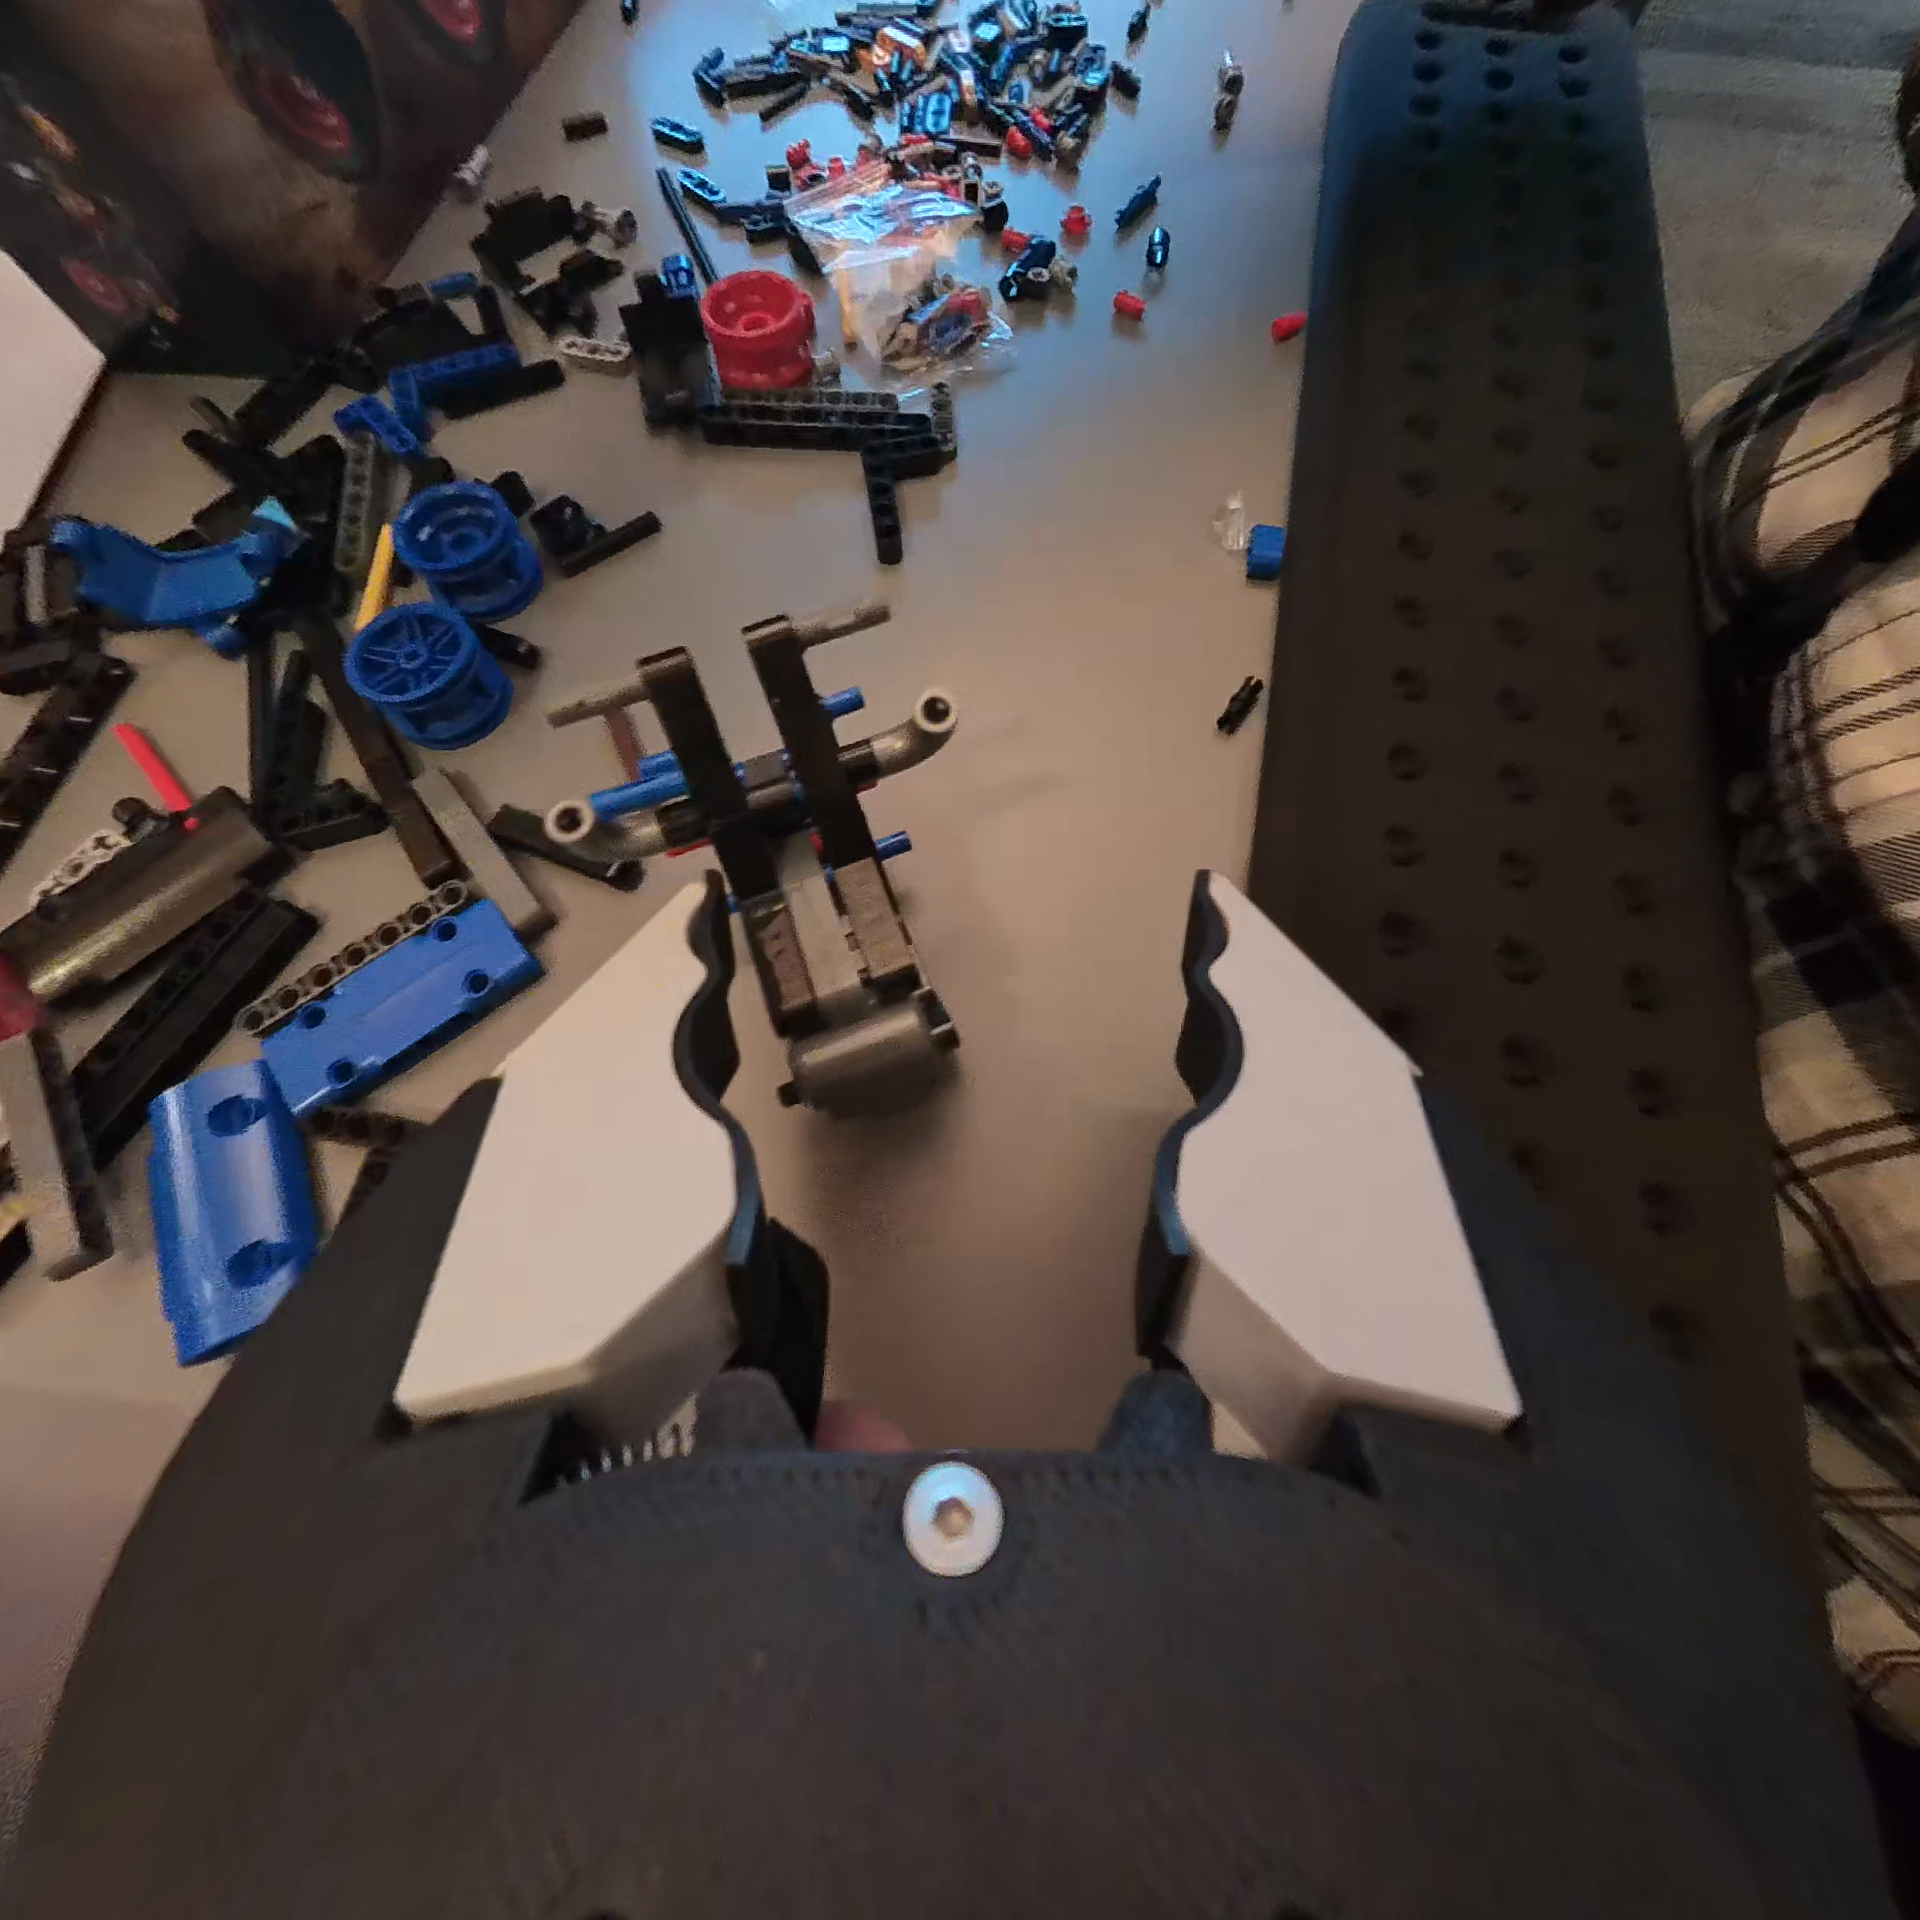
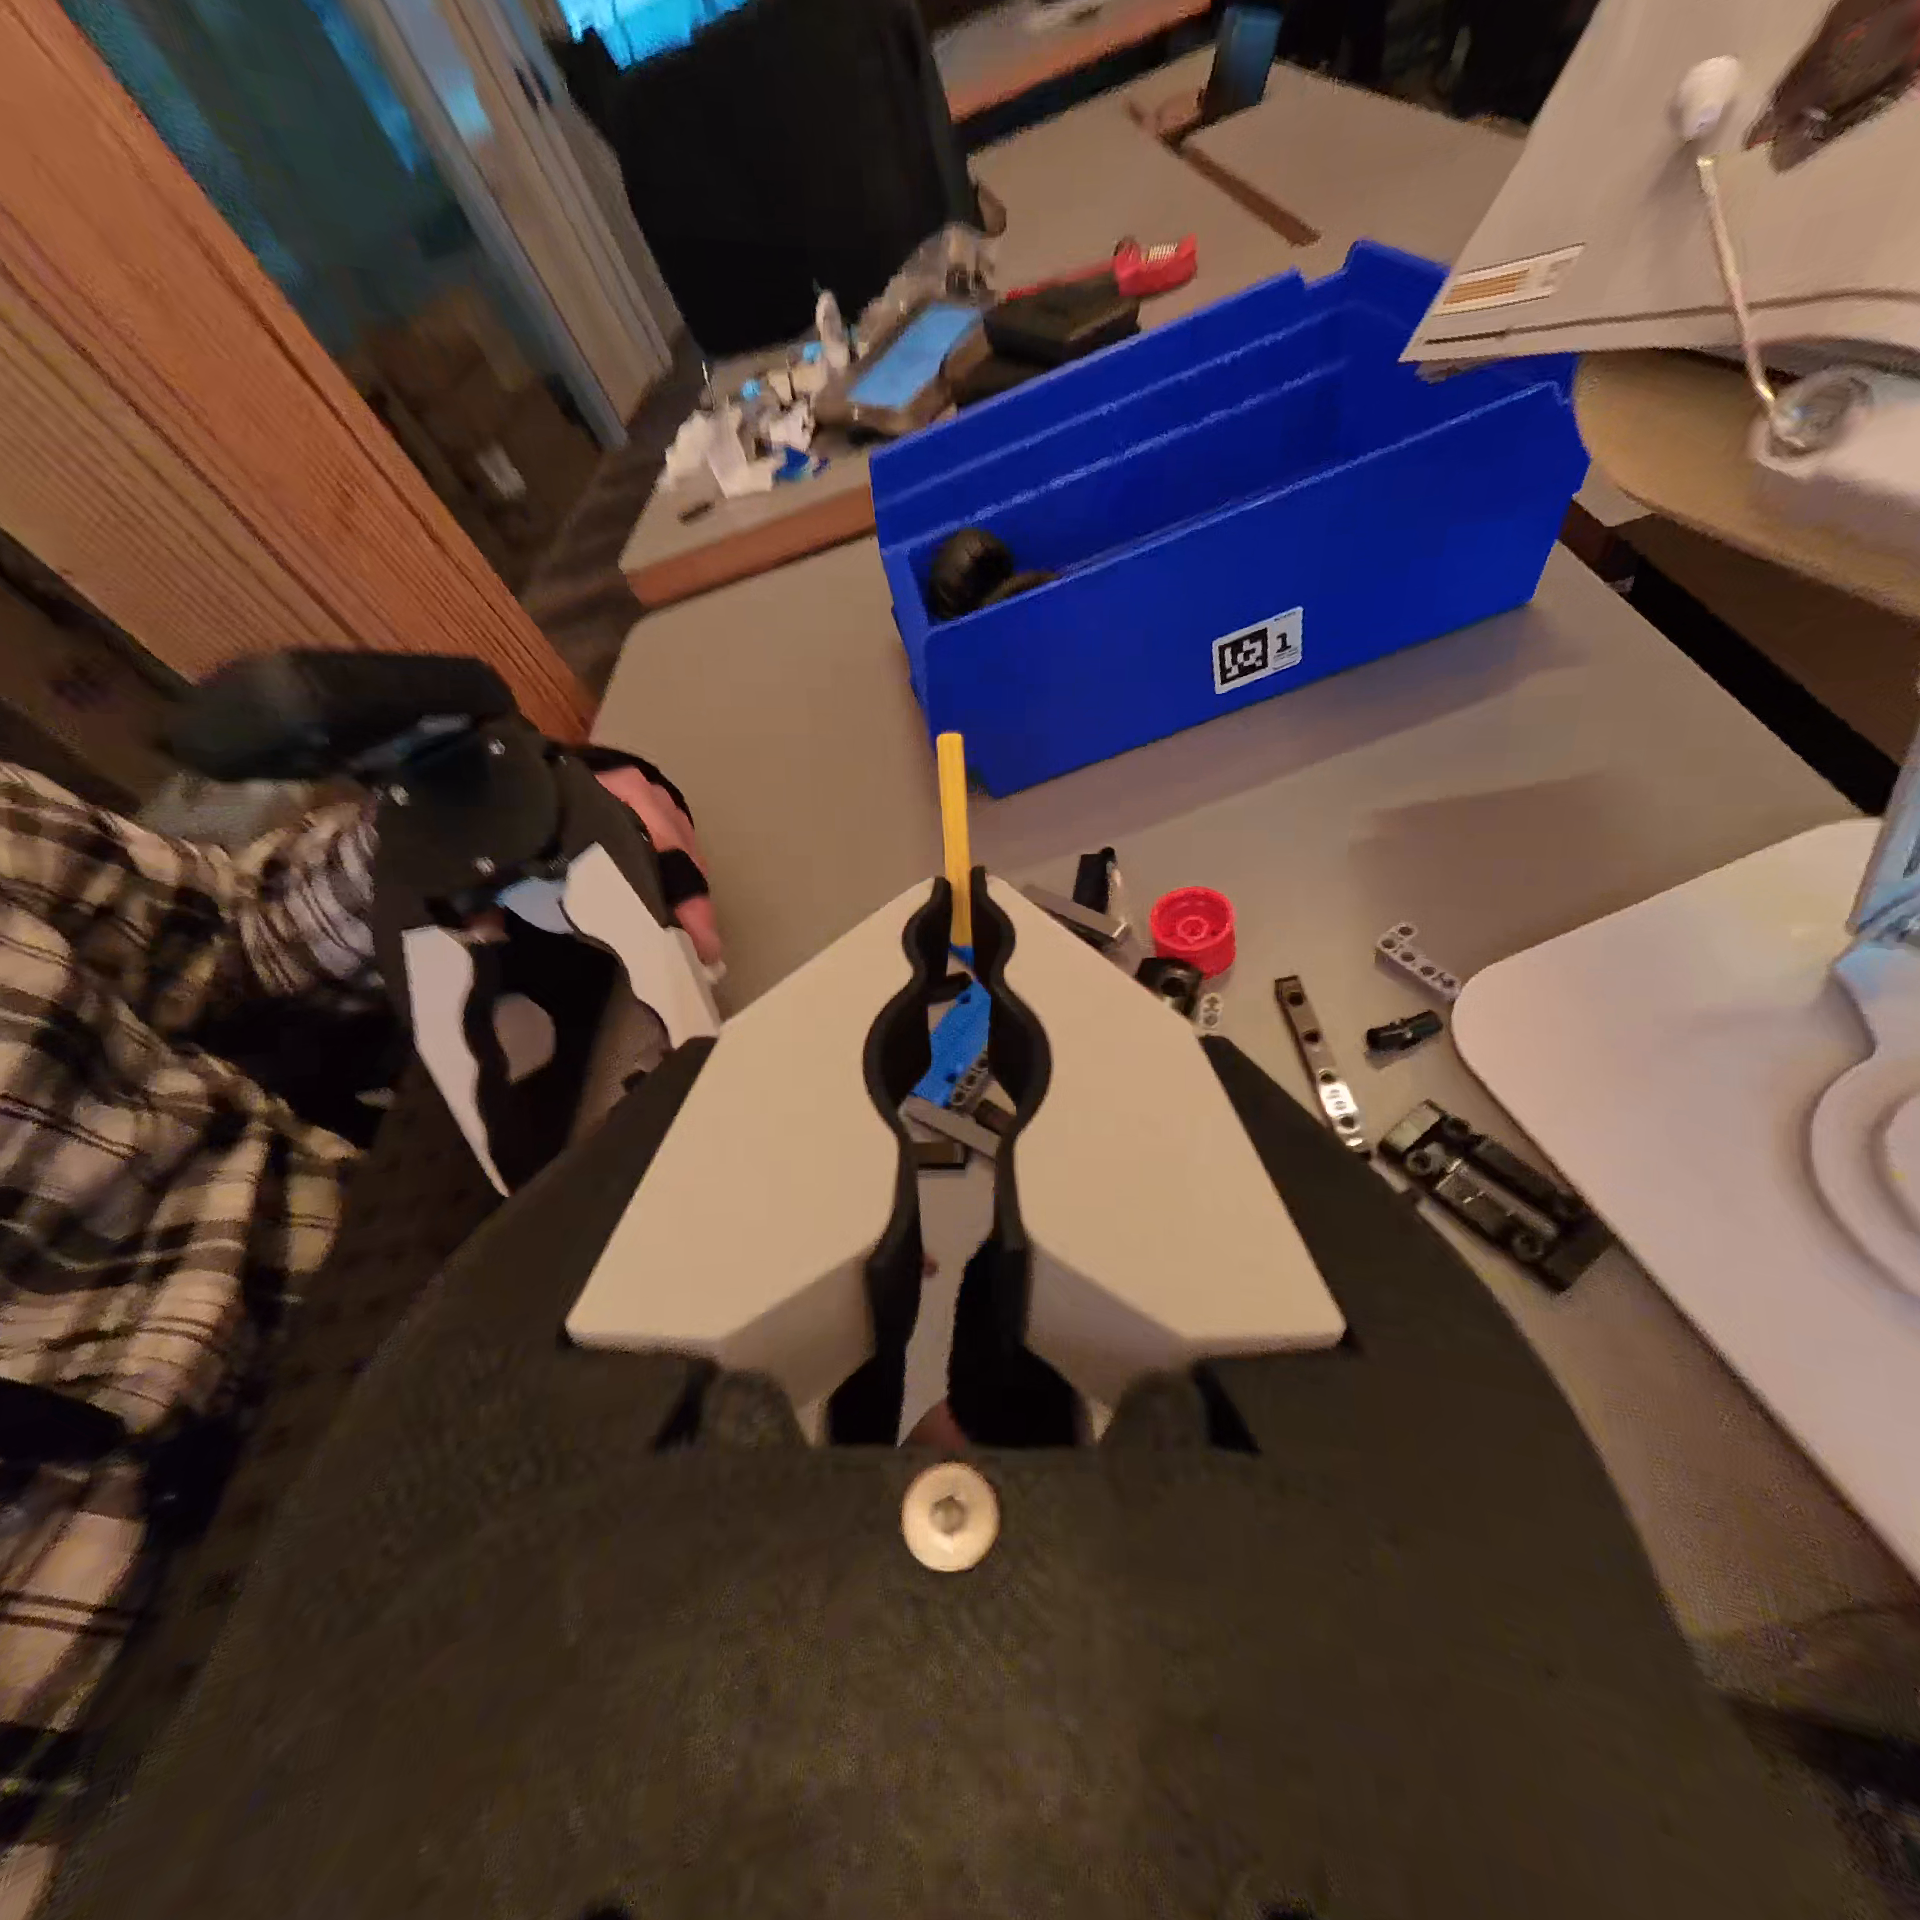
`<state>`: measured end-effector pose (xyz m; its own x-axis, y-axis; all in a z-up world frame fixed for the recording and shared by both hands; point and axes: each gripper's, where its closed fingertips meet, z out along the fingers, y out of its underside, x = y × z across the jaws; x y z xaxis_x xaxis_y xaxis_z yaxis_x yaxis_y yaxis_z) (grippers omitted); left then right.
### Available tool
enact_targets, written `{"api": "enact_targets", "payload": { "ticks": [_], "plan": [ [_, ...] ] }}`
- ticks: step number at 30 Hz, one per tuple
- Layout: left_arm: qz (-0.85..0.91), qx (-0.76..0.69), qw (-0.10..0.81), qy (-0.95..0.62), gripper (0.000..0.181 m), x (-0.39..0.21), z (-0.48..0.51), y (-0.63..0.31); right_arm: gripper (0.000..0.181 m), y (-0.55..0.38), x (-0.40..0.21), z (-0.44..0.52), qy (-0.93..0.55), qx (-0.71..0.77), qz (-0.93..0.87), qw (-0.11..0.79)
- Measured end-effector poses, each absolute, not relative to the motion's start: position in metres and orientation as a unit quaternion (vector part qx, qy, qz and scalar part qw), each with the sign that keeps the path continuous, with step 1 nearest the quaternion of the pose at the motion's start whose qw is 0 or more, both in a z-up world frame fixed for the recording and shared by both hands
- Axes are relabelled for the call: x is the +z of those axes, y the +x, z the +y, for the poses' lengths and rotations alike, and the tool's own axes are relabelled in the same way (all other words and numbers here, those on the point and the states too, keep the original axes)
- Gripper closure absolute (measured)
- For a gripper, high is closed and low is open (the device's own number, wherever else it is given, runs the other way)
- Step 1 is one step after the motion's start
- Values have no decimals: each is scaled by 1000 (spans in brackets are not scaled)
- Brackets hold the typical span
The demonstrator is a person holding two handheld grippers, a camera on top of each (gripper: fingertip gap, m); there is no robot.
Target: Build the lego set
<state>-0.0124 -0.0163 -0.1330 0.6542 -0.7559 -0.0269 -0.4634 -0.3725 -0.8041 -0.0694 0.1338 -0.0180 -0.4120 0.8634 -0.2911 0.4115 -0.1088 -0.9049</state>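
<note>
Left wrist view: left gripper (image 1: 951,914) gapes wide, the half-built frame (image 1: 800,831) just beyond, long axis running near-to-far. Right gripper (image 2: 958,899) clamps a yellow axle (image 2: 953,821), pointing far.

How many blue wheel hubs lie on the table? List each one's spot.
2. One blue wheel hub lies left of the half-built assembly; the other sits just nearer, touching it. More may hide under the loose parts.

A long yellow plastic axle (image 2: 953,831) stands out against the deep blue plastic storage bin (image 2: 1226,540). A red ribbed wheel hub (image 1: 757,330) and two blue spoked wheel hubs (image 1: 428,675) dot the grey tabletop (image 1: 1081,644). The sleeve (image 2: 135,1039) is black-and-white plaid.
</note>
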Motion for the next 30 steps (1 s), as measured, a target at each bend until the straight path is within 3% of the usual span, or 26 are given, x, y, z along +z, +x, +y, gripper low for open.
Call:
{"api": "enact_targets", "payload": {
  "ticks": [8, 16, 24, 25, 27, 30],
  "plan": [
    [363, -140, 403, -828, 107, -143, -6, -14, 179, -27, -14, 143, -528, 643, -521, 189],
    [377, -117, 397, -829, 152, -144, -1, -19, 178, 9, -6, 133, -519, 631, -531, 224],
    [452, -148, 356, -804, 153, -145, -8, -10, 179, 59, 1, 157, -550, 587, -519, 289],
    [461, -149, 352, -801, 151, -145, -9, -9, 179, 65, -1, 160, -556, 572, -524, 299],
    [465, -142, 341, -805, 132, -147, -8, -10, 179, 77, -6, 166, -568, 544, -531, 316],
    [468, -148, 342, -802, 137, -149, -8, -7, 179, 85, -20, 171, -588, 493, -552, 326]
  ]
}}
